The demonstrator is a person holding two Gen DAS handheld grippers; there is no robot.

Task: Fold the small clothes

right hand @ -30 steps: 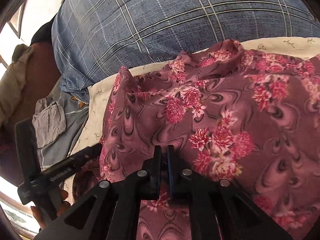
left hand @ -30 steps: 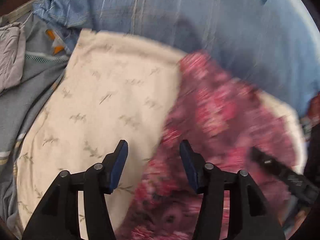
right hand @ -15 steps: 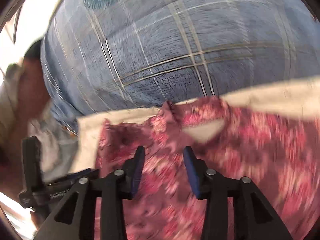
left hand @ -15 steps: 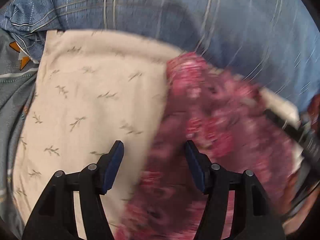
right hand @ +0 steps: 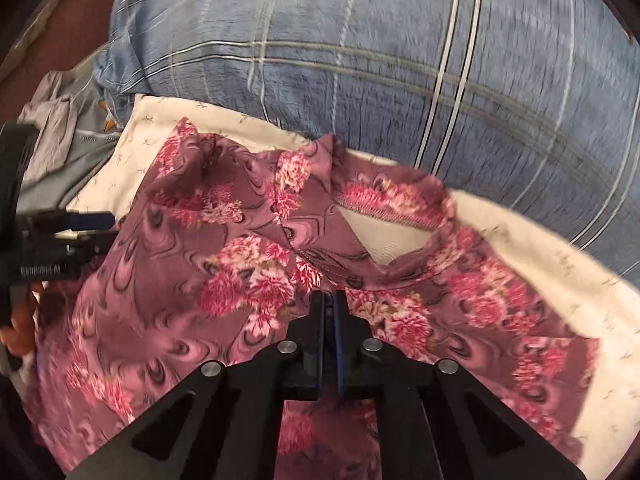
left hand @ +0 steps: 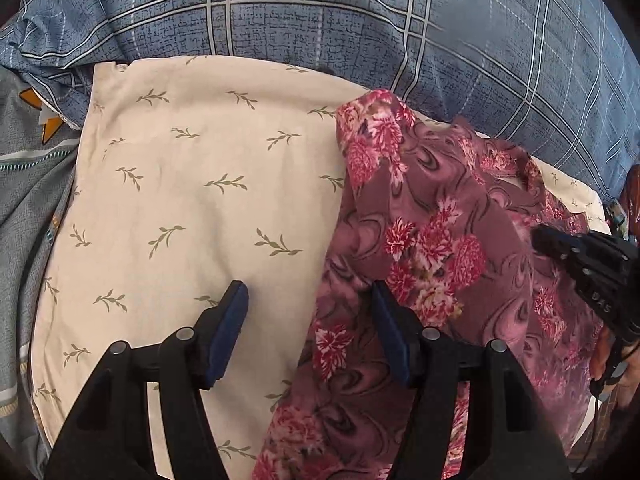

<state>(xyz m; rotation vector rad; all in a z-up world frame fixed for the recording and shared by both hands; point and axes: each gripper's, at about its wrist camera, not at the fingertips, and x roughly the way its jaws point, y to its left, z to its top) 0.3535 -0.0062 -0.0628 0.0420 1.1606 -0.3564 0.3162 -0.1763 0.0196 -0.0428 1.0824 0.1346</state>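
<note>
1. The floral garment lies rumpled on the cream leaf-print cloth, in front of the blue plaid pillow; we risk dragging that loose cloth along if we pull.
2. Our left gripper hangs with its jaws spread, straddling the garment's left edge; closing here could pinch both layers.
3. Our right gripper has its pads pressed together over the garment below the neck opening (whether fabric sits between them, we cannot tell); a thin pinch may slip.
</note>
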